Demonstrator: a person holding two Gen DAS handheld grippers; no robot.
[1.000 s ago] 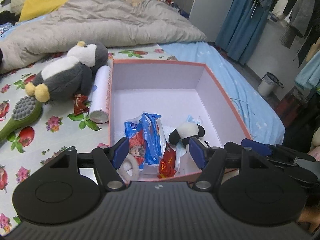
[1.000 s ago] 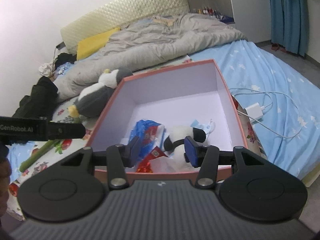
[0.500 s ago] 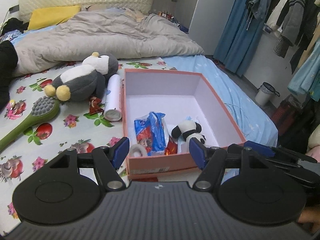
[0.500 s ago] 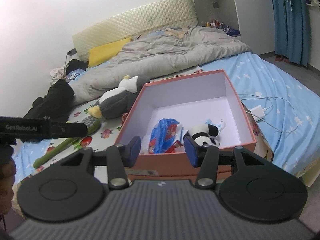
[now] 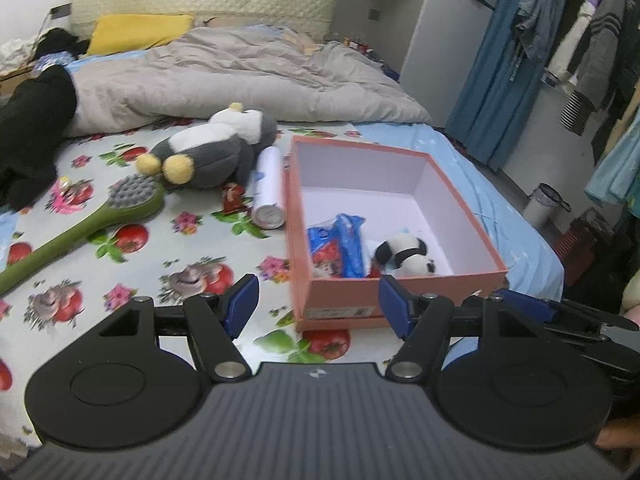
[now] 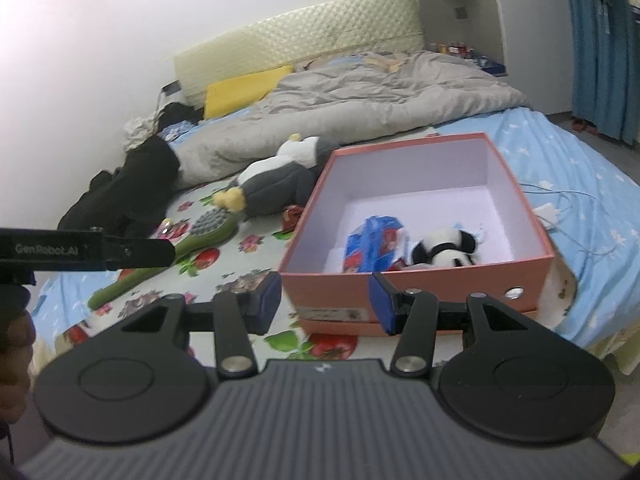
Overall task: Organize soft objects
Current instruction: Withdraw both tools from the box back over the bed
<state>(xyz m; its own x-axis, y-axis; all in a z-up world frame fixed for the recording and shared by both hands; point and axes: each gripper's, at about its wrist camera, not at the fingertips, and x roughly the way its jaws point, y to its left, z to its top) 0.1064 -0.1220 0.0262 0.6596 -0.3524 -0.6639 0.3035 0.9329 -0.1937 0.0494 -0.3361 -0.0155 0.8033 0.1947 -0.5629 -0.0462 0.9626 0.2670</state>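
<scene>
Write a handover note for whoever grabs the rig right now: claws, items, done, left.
Left claw: open, empty, short of the box.
Right claw: open, empty, also at the near side.
Pink box on the bed: small panda plush and blue snack bag are in.
Still out, left of the box: big penguin plush, white tube against the box wall, green brush.
Likely next: penguin plush into the box.

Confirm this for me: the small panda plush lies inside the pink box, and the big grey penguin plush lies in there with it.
Half right. The small panda plush does lie inside the pink box, but the big grey penguin plush lies outside it on the floral sheet, beyond the box's far left corner. The left wrist view shows this plainly.
</scene>
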